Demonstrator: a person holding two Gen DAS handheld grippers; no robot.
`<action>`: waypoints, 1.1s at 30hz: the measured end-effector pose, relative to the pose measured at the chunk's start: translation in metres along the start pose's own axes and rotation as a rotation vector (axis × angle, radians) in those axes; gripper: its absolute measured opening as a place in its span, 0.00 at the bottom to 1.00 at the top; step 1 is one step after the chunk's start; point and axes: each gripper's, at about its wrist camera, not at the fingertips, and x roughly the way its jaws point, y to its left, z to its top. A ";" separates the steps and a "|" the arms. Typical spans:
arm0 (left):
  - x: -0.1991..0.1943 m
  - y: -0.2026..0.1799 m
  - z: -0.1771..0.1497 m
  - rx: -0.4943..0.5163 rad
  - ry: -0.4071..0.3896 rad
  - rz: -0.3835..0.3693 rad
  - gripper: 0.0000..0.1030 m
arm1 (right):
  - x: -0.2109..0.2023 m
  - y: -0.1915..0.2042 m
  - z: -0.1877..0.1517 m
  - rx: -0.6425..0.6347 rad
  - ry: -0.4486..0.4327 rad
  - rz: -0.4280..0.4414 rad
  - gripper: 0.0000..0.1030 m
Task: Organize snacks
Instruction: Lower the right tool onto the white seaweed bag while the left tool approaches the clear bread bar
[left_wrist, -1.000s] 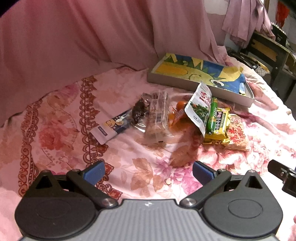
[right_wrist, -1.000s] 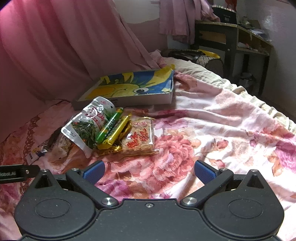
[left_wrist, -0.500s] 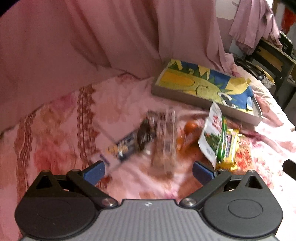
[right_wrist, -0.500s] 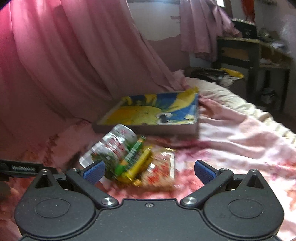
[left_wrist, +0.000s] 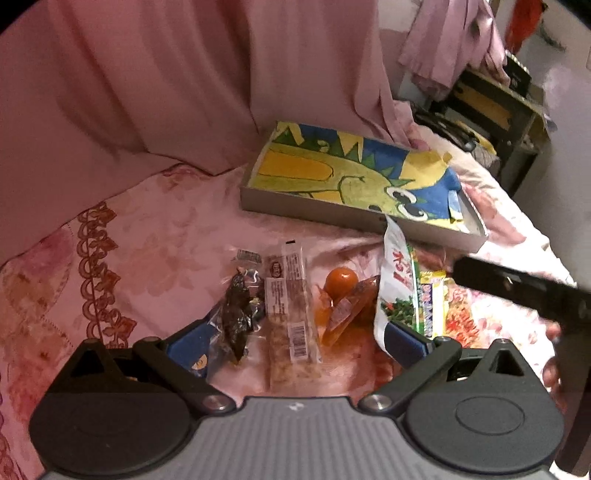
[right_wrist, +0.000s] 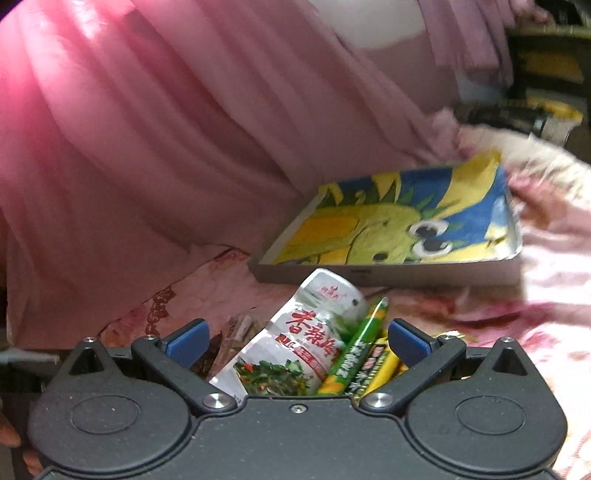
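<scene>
Both claws are held released, their blue-padded jaws spread wide over a scatter of snacks on the pink floral bedspread (left_wrist: 155, 236). The left claw (left_wrist: 295, 339) is lowered over a long clear-wrapped biscuit bar (left_wrist: 291, 317), with a dark dried snack in clear film (left_wrist: 236, 314) just beside the left pad and an orange-wrapped sweet packet (left_wrist: 343, 306) toward the right one. The right claw (right_wrist: 297, 334) is placed over a silver-and-green pickled-vegetable pouch (right_wrist: 295, 343), beside which a slim green stick packet (right_wrist: 360, 347) and a yellow packet (right_wrist: 380, 365) lie touching.

The shallow grey box lined with a blue-and-yellow cartoon picture (left_wrist: 314, 208) stands just behind the pile — presumably the place meant for the snacks — and nothing is seen in it yet.

For a clean pick, each claw is best centred on a single packet before being closed; the pouch overlaps its neighbours, so two could be pinched at once. The crinkly film is judged slippery, and a firm grip across the narrow width is advised — not at a loose edge.
</scene>
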 end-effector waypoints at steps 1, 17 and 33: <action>0.004 0.002 0.001 -0.002 0.009 -0.005 0.99 | 0.007 -0.003 0.001 0.020 0.020 0.012 0.99; 0.030 0.036 0.006 -0.184 0.044 0.001 0.87 | 0.060 -0.018 0.002 0.170 0.146 0.090 0.90; 0.045 0.023 0.002 -0.120 0.077 -0.079 0.50 | 0.064 -0.025 -0.007 0.183 0.150 -0.032 0.76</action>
